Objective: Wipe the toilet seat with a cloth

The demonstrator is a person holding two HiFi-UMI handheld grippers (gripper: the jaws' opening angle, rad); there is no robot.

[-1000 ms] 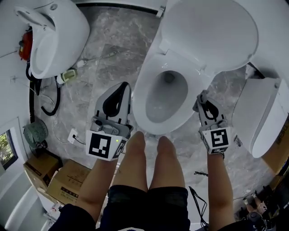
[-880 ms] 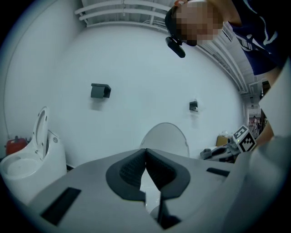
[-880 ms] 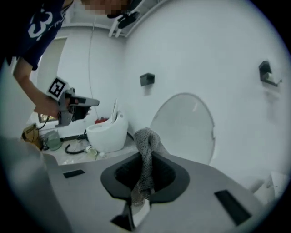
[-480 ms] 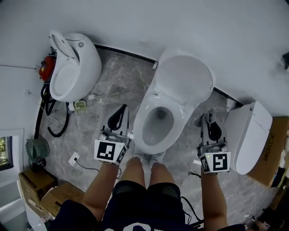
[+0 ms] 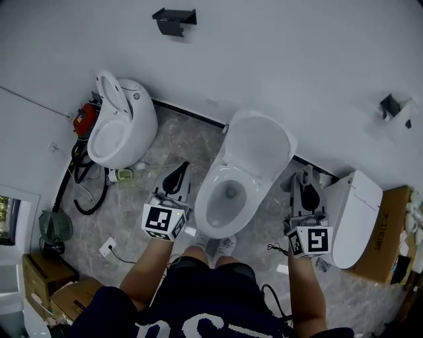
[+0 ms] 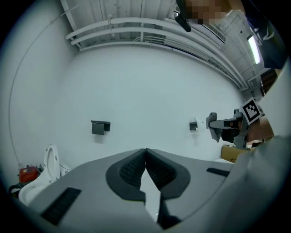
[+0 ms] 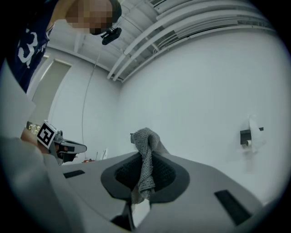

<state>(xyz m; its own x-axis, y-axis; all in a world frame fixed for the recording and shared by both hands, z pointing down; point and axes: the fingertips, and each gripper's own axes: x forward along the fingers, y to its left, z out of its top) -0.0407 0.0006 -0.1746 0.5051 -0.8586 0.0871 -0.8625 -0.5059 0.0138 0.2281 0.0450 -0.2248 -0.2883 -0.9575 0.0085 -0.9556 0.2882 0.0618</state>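
The white toilet stands in the middle of the head view with its lid (image 5: 259,148) raised and its seat (image 5: 203,206) down around the bowl. My left gripper (image 5: 178,173) hangs left of the bowl, my right gripper (image 5: 305,178) right of it; both are apart from the toilet. In the right gripper view my right gripper (image 7: 146,152) is shut on a grey knitted cloth (image 7: 146,139) that sticks up past the tips. My left gripper (image 6: 145,154) is shut with nothing in it. Both gripper views look at the white wall, with no toilet seat in them.
A second toilet (image 5: 122,125) with its lid up stands at the left, with black hose (image 5: 82,178) beside it. A third white toilet (image 5: 353,211) is close on the right. Cardboard boxes (image 5: 46,287) lie at lower left. A dark holder (image 5: 173,20) hangs on the wall.
The head view has risen and pulled back, so the toilets look smaller and the wall shows. Both grippers have stayed beside the bowl, shut as before.
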